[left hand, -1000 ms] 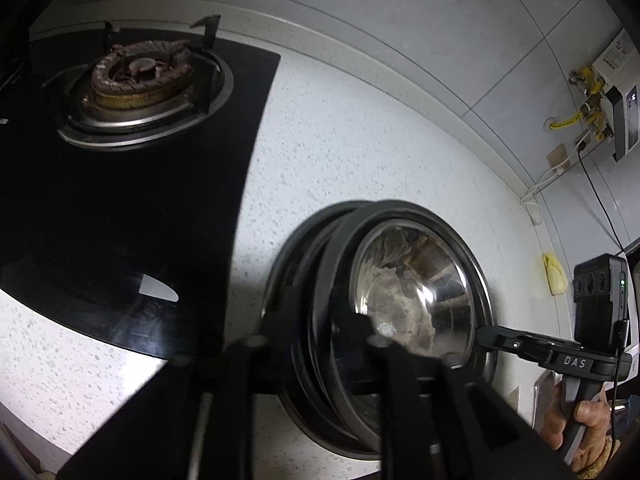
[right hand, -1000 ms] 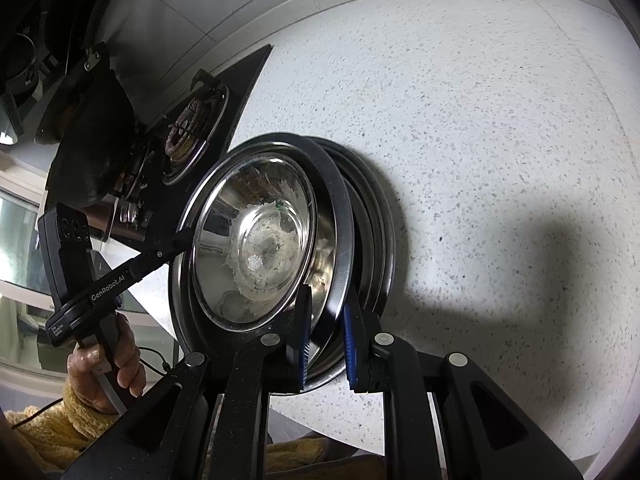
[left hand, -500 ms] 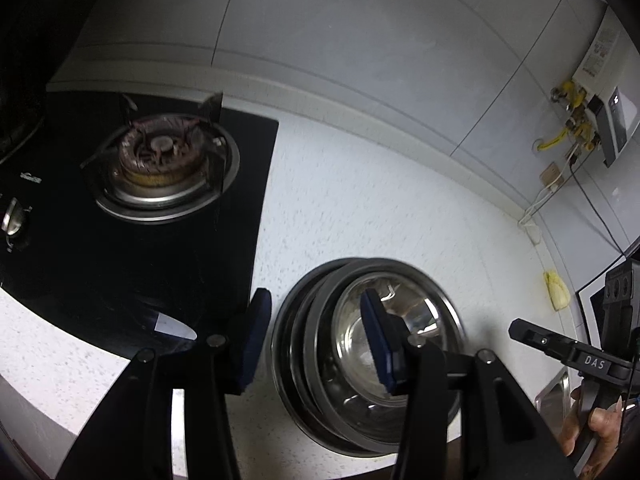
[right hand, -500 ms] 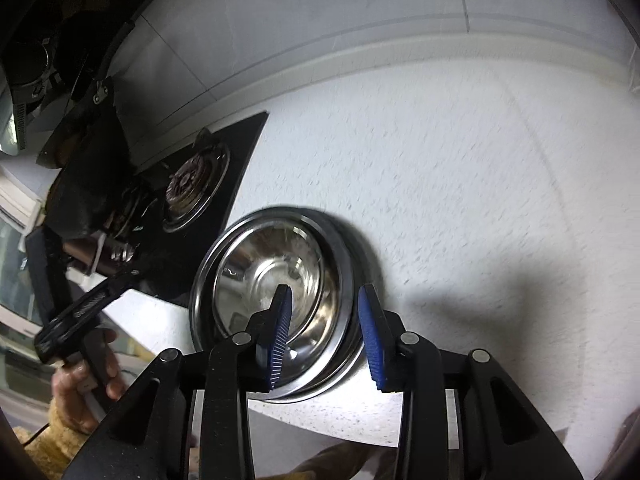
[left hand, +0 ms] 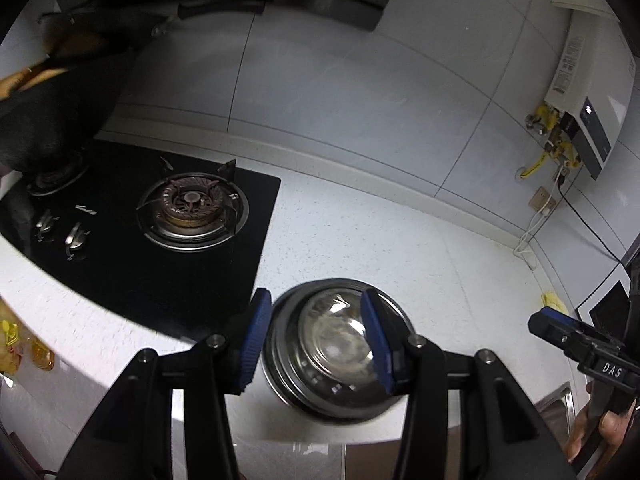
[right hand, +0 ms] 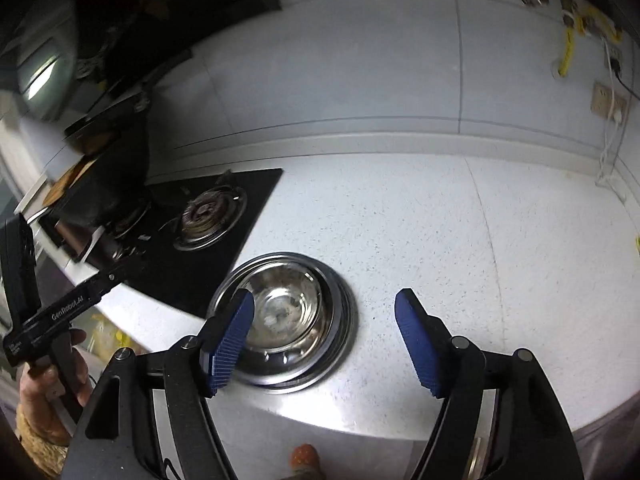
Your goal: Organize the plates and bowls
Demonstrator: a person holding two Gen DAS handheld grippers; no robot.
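A stack of steel plates with a steel bowl (left hand: 340, 340) on top rests on the white speckled counter near its front edge, just right of the hob; the right wrist view shows the same stack (right hand: 284, 316). My left gripper (left hand: 316, 340) hangs above the stack, open, nothing between its blue pads. My right gripper (right hand: 324, 340) is also raised above the counter, its jaws opening wide and empty, the stack behind its left finger. Each view shows the other gripper held by a hand at the frame's edge.
A black glass gas hob (left hand: 160, 248) with a burner (left hand: 192, 210) lies left of the stack. A dark pan (left hand: 44, 120) sits on the far left burner. Tiled wall behind; a water heater (left hand: 588, 120) with yellow pipes and cables at right. A sink corner (left hand: 560, 400) shows lower right.
Both grippers let go of the stack's rim, opened and rose away from the counter. The plates and bowl now lie flat and look smaller below them.
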